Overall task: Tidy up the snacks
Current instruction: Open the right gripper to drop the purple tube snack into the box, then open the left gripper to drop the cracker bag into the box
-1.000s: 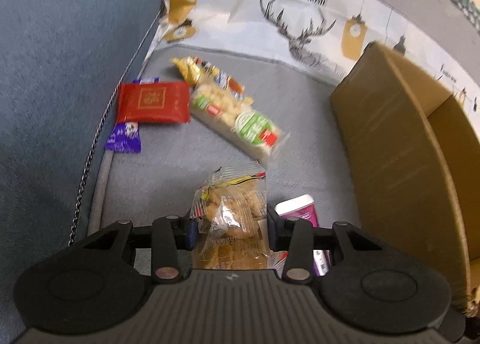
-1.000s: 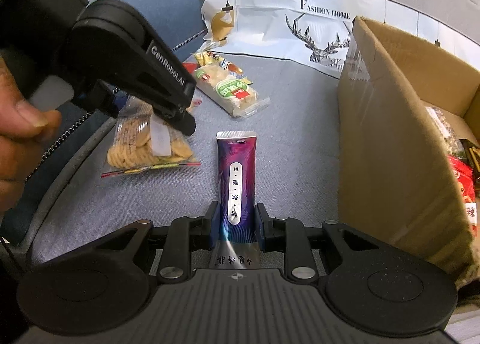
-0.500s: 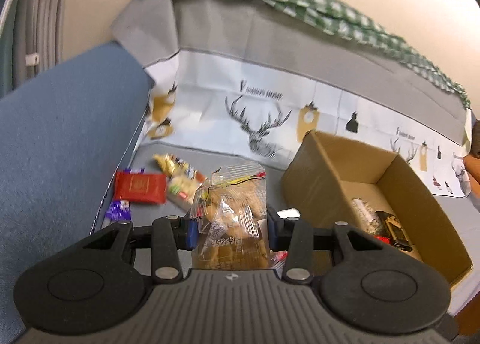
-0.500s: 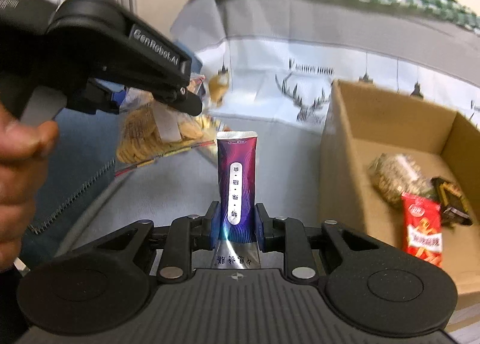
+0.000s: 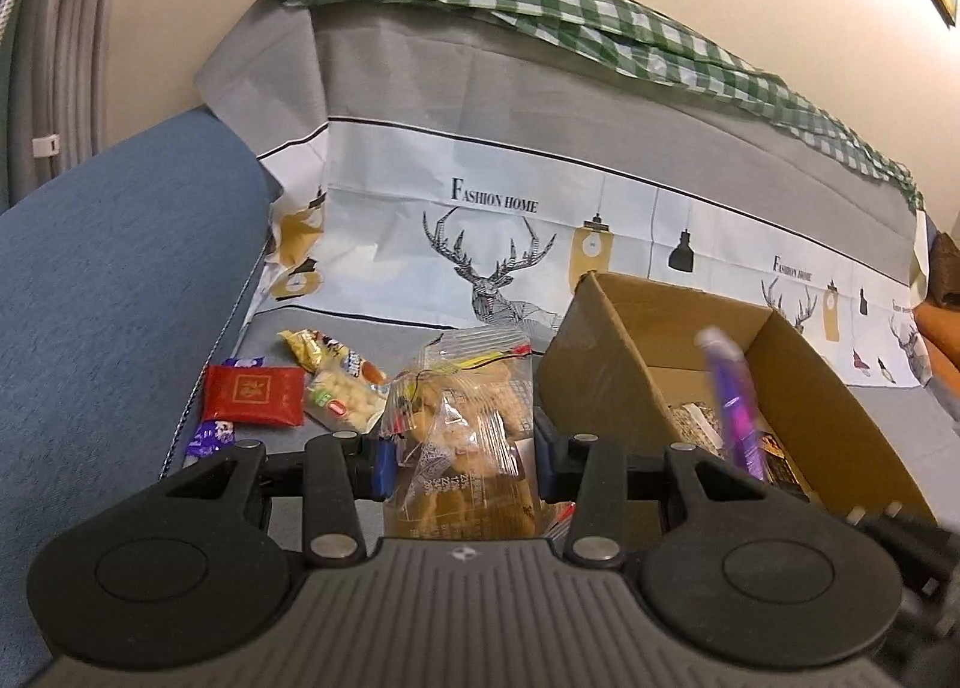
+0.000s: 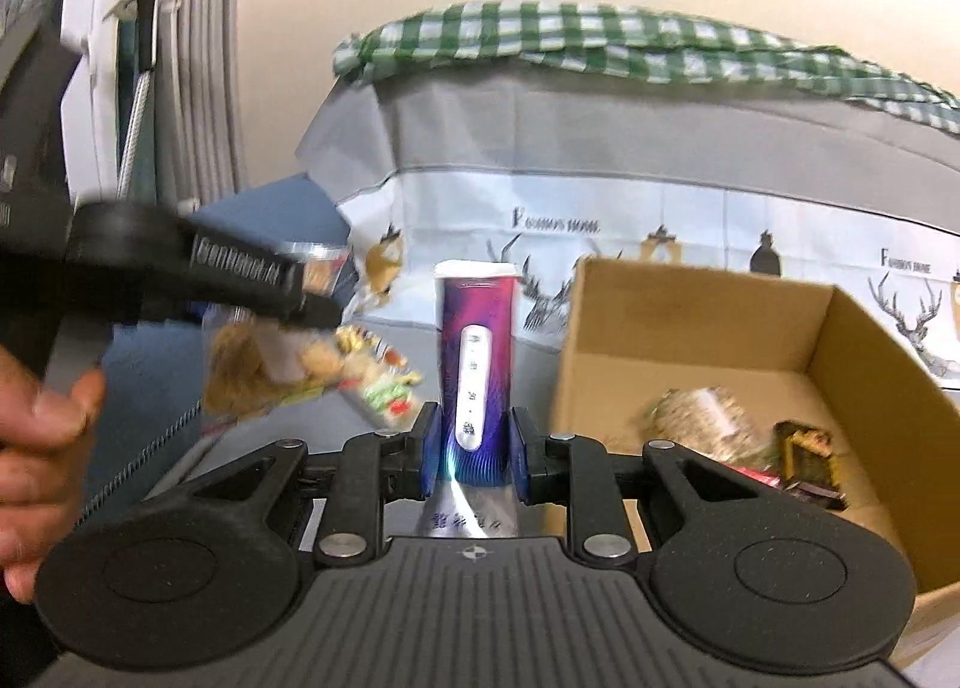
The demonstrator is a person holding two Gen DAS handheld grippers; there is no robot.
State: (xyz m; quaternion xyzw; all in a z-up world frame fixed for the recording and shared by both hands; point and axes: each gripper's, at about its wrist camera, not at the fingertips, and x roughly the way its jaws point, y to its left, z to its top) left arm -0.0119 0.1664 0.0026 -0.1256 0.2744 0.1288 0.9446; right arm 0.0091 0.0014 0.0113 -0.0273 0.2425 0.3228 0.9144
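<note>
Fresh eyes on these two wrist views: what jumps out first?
Both grippers are loaded: the left gripper is shut on a clear cookie bag, the right gripper on an upright purple snack pouch. To the right sits an open cardboard box with a few snacks already inside. More packets, among them a red packet, lie on the grey seat cover to the left, under a deer-print "Fashion Home" cloth.

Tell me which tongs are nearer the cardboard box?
Right. The right tongs hold the purple packet at the cardboard box; the left tongs are farther left.
</note>
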